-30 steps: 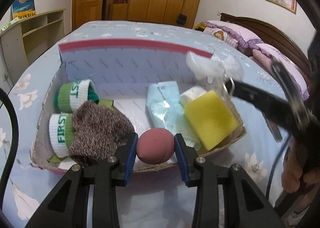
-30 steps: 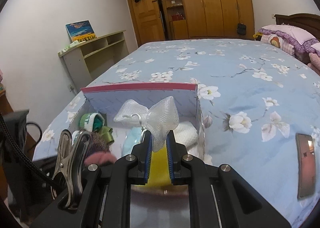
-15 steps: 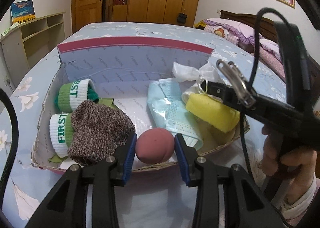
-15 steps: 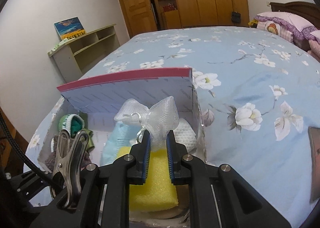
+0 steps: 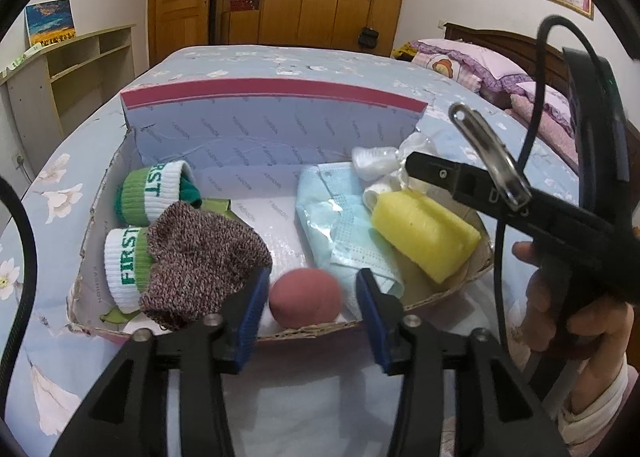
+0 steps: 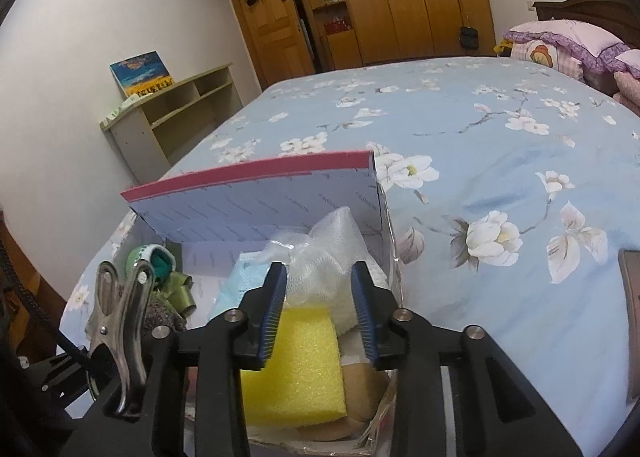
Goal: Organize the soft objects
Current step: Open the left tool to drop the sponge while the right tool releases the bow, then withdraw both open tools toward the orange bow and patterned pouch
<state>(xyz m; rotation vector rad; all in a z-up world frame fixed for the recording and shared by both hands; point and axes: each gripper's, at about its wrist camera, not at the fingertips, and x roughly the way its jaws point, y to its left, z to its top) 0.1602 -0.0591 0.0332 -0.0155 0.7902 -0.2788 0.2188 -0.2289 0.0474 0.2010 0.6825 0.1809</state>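
**Both grippers letting go over the box**

The left gripper (image 5: 310, 299) has just been opening; its pads stand clear on either side of the pink ball (image 5: 305, 297), which rests at the front edge of the cardboard box (image 5: 276, 129); the right gripper (image 6: 320, 309) has likewise just spread, the white mesh bow (image 6: 328, 253) loose between its jaws above the yellow sponge (image 6: 298, 373). Risks, as I judge them: the ball sits beside a low, torn rim and could roll out if nudged on withdrawal; the mesh may snag on a pad and lift back out.
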